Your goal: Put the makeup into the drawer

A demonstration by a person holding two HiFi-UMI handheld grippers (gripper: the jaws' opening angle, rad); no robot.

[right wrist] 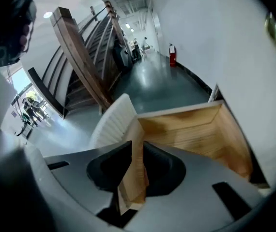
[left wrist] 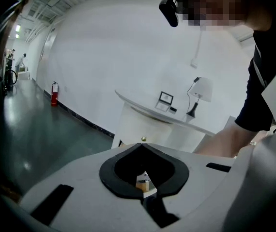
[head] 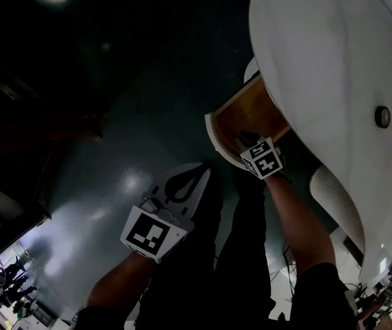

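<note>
Right gripper [right wrist: 134, 166] clamped on top edge of front panel of open light-wood drawer [right wrist: 201, 129]. Panel stiff, likely slides easily. Left gripper [left wrist: 142, 148] closed, empty. Makeup in no view; probably small, light, slippery.

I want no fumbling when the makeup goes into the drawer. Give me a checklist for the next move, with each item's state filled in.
1. Drawer open: ok, its wooden inside shows.
2. Right claw grip: ok, shut on the drawer front.
3. Left claw carrying makeup: not ok, shut with nothing between its tips.
4. Makeup located: cannot tell, none shows in any view.
5. Room in the drawer: ok for the part seen, bare wood.
</note>
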